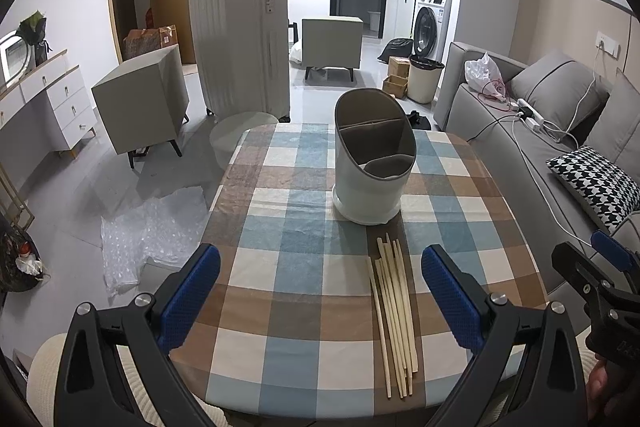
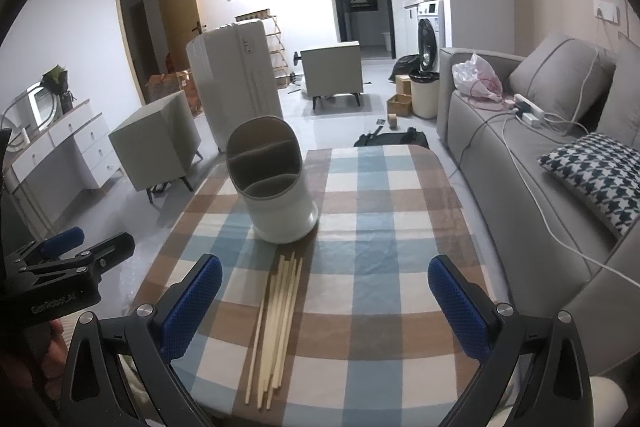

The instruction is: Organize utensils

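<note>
A white utensil holder (image 1: pixel 372 163) with grey inner compartments stands upright on the checked tablecloth (image 1: pixel 288 243); it also shows in the right wrist view (image 2: pixel 272 183). A bundle of several pale wooden chopsticks (image 1: pixel 394 311) lies flat on the cloth in front of it, also in the right wrist view (image 2: pixel 278 319). My left gripper (image 1: pixel 320 267) is open and empty above the near table edge, left of the chopsticks. My right gripper (image 2: pixel 324 275) is open and empty, with the chopsticks just right of its left finger. The holder looks empty.
A grey sofa (image 1: pixel 532 131) with a houndstooth cushion (image 2: pixel 596 179) runs along the table's right side. On the floor to the left lie bubble wrap (image 1: pixel 148 239), a grey cabinet (image 1: pixel 144 103) and a white suitcase (image 1: pixel 244 47).
</note>
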The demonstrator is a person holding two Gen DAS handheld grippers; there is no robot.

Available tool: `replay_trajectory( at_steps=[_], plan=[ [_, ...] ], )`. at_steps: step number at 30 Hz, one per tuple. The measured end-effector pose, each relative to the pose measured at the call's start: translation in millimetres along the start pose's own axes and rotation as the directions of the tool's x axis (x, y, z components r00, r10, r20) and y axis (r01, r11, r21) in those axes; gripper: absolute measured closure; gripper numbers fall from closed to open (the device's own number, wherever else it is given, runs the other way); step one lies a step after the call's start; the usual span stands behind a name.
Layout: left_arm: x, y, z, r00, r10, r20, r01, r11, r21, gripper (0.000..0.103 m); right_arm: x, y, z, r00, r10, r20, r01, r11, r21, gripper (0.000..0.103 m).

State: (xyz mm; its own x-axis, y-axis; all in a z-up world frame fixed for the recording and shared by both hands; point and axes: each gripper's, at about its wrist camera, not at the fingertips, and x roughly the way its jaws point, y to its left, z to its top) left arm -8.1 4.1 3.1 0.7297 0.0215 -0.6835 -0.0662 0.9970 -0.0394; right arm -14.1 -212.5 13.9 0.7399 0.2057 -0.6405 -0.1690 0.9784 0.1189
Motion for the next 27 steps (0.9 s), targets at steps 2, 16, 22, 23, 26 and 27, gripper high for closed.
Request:
replay_trajectory(
  at_steps=[2, 16, 22, 23, 26, 27],
  plan=[
    [0.9, 0.1, -0.4, 1.000, -0.001, -0.001, 0.001, 1.000, 0.000, 0.005, 0.2, 0.3, 0.1, 1.000, -0.001, 0.000, 0.001, 1.000, 0.000, 0.000],
    [1.2, -0.6, -0.8, 1.000, -0.002, -0.001, 0.002, 1.000, 0.000, 0.005, 0.5, 0.3, 0.0, 1.000, -0.001, 0.001, 0.001, 1.000, -0.001, 0.000],
    [1.3, -0.5, -0.8, 1.000, -0.003, -0.002, 0.003, 1.000, -0.001, 0.005, 0.4, 0.6, 0.0, 1.000, -0.002, 0.002, 0.002, 1.000, -0.001, 0.000],
    [1.3, -0.6, -0.9, 1.000, -0.003, -0.002, 0.003, 1.000, -0.001, 0.005, 0.3, 0.7, 0.0, 1.000, -0.001, 0.002, 0.001, 1.000, 0.000, 0.000],
    [1.6, -1.2, -1.2, 1.000, -0.004, -0.003, 0.004, 1.000, 0.000, 0.005, -0.8, 0.2, 1.6, 1.000, 0.000, 0.006, 0.000, 1.000, 0.002, 0.000],
    [2.0, -1.2, -1.3, 1.000, -0.004, -0.004, 0.004, 1.000, -0.001, 0.005, -0.3, 0.0, 2.5, 1.000, -0.001, 0.006, 0.001, 1.000, 0.003, 0.000]
  ],
)
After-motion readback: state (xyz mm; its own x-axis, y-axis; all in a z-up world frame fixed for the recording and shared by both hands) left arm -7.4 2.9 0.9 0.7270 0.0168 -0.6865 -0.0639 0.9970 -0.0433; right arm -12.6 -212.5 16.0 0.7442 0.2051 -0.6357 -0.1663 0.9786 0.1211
